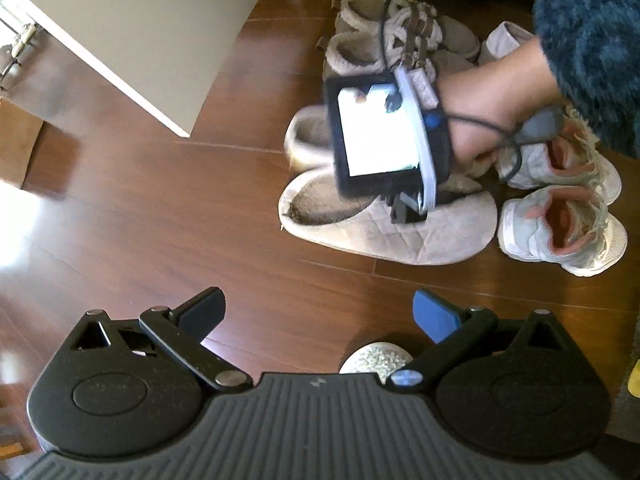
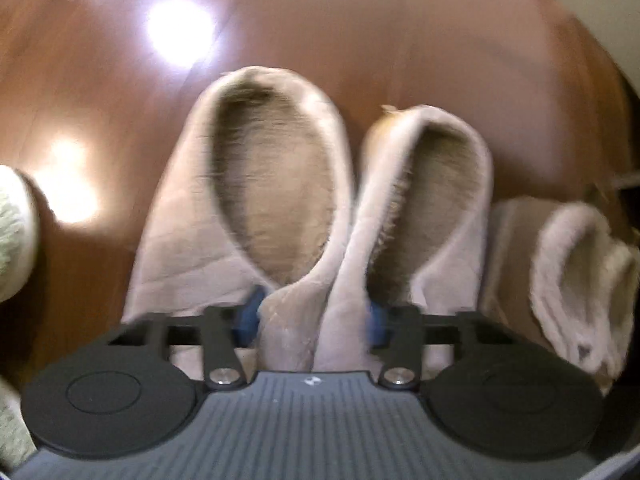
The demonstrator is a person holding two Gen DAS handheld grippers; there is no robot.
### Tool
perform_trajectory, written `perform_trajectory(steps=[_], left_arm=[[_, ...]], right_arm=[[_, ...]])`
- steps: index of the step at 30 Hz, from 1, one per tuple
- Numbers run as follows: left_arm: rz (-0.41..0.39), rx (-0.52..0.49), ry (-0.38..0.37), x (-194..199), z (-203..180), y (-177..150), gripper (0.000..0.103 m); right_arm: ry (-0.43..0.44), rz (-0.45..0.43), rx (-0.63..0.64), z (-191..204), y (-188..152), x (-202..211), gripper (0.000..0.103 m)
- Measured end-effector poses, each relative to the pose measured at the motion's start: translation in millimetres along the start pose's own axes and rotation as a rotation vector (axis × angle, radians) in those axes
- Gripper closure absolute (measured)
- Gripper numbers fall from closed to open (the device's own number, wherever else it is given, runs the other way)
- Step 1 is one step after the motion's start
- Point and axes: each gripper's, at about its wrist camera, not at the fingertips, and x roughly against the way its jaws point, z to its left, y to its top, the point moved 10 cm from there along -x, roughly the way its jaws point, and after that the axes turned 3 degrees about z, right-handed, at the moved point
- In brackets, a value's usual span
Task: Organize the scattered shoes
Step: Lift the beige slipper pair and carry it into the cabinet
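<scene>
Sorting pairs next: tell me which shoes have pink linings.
The white sneakers, far right of the pile. Their openings show pink inside; the slippers and boots are lined beige.

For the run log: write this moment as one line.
left gripper: open, empty, over floor | right gripper: shut on pair of beige slippers, inner edges pinched together | sneakers: untouched

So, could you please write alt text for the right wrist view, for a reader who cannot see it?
The right gripper is closed on the adjoining inner edges of two beige slippers lying side by side on a brown wooden floor, seen blurred from above. A fleece-lined boot lies at the right.
</scene>
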Motion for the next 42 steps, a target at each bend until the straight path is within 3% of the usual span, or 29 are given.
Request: perform_trajectory(steps=[3,6,12,15,18,22,27,33,37,39,42], left_arm=[[-0.01,-0.008,0.003,13,-1,4,0.001],[-0.019,-0.017,0.008,32,-2,8,0.001],[-0.045,-0.069,0.044,88,-4,21,0.001],[-0.09,-0.086,0.054,126,-8,40,0.001],[-0.155,-0.091,0.055,153,-11,69,0.001],[-0.262,-0.131,0.059,168,-18,123,0.001],[-0.4,-0.225,0.044,153,-26,196,0.001],[-0.53,-0.354,-0.005,99,-52,286,0.002],[-0.538,-0.428,-0.059,59,-77,323,0.002],[-0.522,-0.427,-0.079,42,-88,340,0.002],[-0.509,-0.378,-0.093,32,-94,367,0.002]], right_arm=[[0.065,-0.014,-0.083,7,-5,18,0.083],[0.132,-0.087,-0.282,0,-18,61,0.083],[0.224,-0.238,-0.85,-64,-83,196,0.083],[0.188,-0.31,-1.066,-107,-123,275,0.083],[0.097,-0.396,-1.22,-156,-151,345,0.082],[-0.106,-0.478,-1.405,-235,-191,420,0.082],[-0.238,-0.482,-1.564,-321,-219,412,0.081],[-0.398,-0.534,-1.558,-385,-240,366,0.081],[-0.46,-0.598,-1.498,-392,-249,361,0.08],[-0.458,-0.609,-1.5,-398,-260,359,0.078],[-0.499,-0.58,-1.402,-398,-262,356,0.07]])
